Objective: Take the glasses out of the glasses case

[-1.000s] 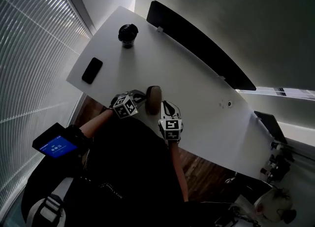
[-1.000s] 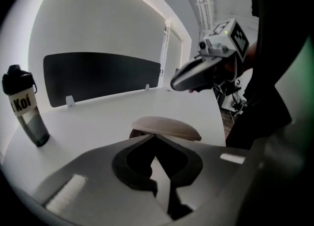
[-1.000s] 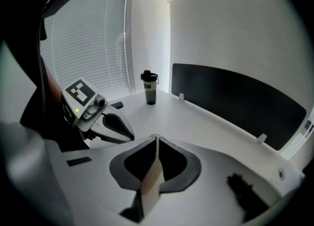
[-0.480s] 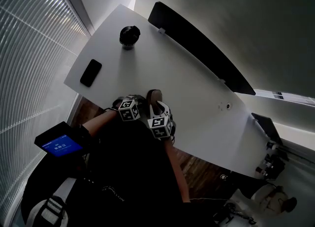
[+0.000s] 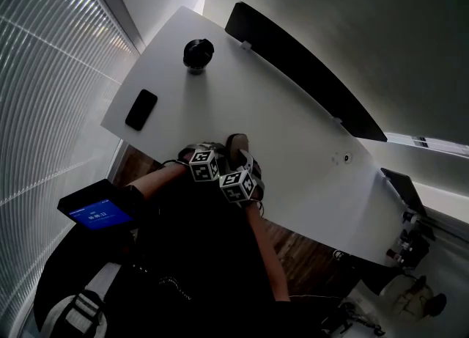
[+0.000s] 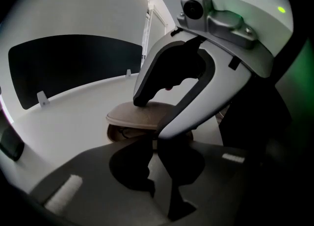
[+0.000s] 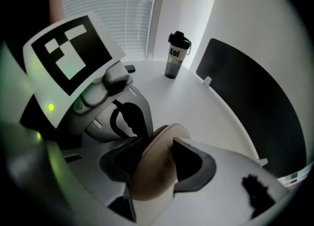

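Two tools (image 5: 218,155) (image 5: 242,164), one glasses case (image 5: 234,142)

In the head view, the glasses case (image 5: 234,141) peeks out only a little behind the left gripper (image 5: 212,152) and the right gripper (image 5: 243,162). In the left gripper view, the gap under the lid (image 6: 135,116) is too dark to show what is inside. It is also too dark to tell if the left jaws squeeze the case. A dark thing (image 6: 11,144) is cut off at the left edge.
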{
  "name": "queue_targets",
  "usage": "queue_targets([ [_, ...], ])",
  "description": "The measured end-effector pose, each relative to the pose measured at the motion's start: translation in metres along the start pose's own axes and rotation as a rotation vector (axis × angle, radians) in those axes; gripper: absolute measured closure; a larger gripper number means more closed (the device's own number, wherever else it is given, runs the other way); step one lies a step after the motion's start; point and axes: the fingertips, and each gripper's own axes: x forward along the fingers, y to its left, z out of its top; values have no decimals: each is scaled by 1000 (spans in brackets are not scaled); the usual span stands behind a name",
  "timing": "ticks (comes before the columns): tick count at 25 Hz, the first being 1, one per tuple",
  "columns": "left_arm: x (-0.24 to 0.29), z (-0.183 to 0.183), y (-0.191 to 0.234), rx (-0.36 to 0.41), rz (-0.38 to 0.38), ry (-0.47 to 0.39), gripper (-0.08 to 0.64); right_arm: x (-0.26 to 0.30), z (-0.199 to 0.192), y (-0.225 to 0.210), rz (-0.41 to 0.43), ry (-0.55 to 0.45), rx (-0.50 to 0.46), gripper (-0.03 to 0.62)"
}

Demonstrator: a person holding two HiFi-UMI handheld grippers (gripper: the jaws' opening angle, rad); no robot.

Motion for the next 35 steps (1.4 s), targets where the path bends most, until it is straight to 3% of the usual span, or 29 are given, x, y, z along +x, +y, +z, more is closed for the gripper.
queue_targets([
  [11,3,8,-2,32,10,-16,525,-8,-7,-3,-37,74,-171,400],
  [26,5,-6,4,-16,35,-9,526,-32,-20,-38,-103,29,44,402],
  [31,5,-8,7,-15,54,-9,525,-39,-28,-42,-65,74,110,402],
  [35,2,-11,8,-20,50,-5,525,-37,-44,-61,-103,74,105,401],
])
